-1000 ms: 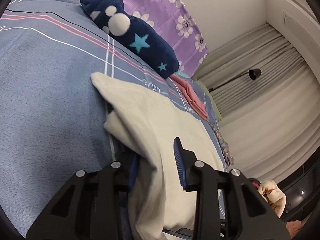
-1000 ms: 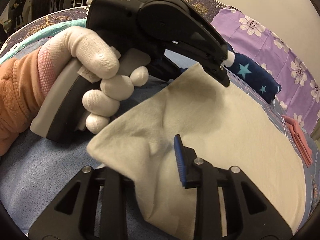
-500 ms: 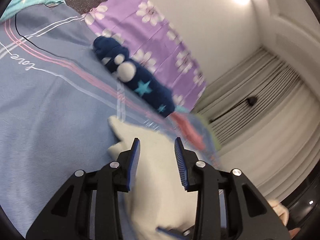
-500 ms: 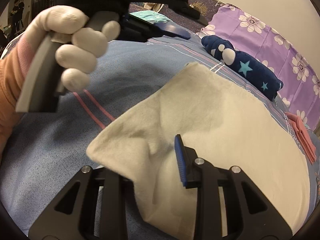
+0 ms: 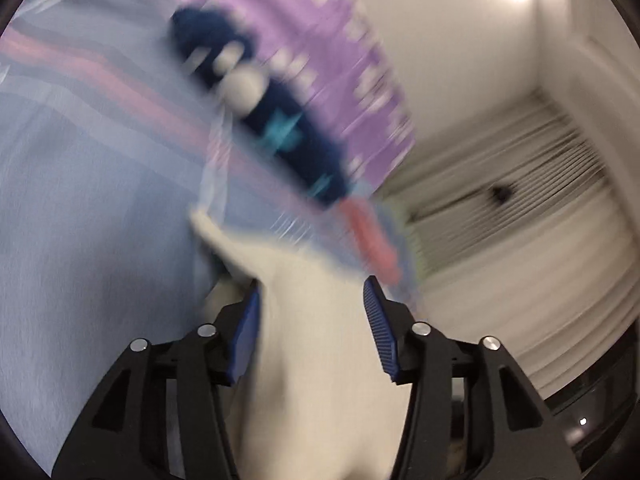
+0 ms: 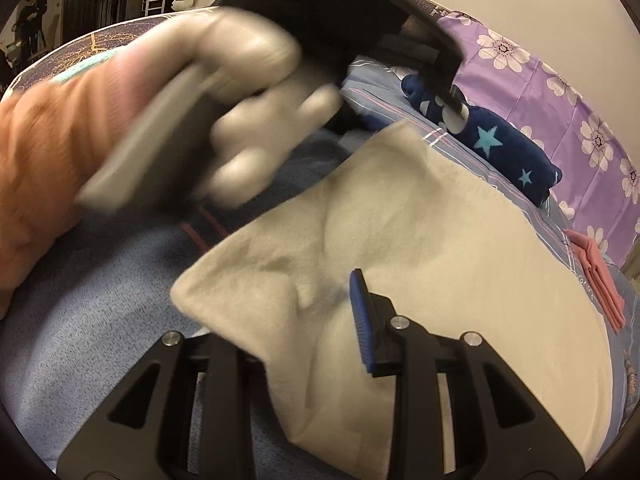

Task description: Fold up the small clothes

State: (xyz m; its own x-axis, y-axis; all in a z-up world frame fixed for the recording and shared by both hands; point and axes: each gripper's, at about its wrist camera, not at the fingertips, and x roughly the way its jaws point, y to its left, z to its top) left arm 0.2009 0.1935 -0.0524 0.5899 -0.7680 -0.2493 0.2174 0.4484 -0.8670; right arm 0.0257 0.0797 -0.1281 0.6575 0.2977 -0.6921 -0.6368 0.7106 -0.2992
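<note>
A cream cloth point(image 6: 440, 248) lies on the blue bed sheet point(image 6: 100, 340). My right gripper point(image 6: 304, 320) sits low at its near corner, with a fold of cloth draped between its jaws; the left finger is hidden under the fabric. My left gripper point(image 5: 310, 320) is open over the cloth's point(image 5: 316, 360) far corner, and its view is blurred by motion. In the right wrist view the left gripper's body point(image 6: 340, 12) and the gloved hand point(image 6: 240, 92) hover above the far corner.
A folded navy garment with stars point(image 6: 496, 144) lies by the purple flowered pillow point(image 6: 560, 80). A folded pink garment point(image 6: 600, 276) lies at the right. Curtains point(image 5: 520, 220) hang beyond the bed.
My left gripper let go of the cloth's far corner, lifted off, opened wider, and is now swinging back down toward it. The right gripper stayed at the near corner.
</note>
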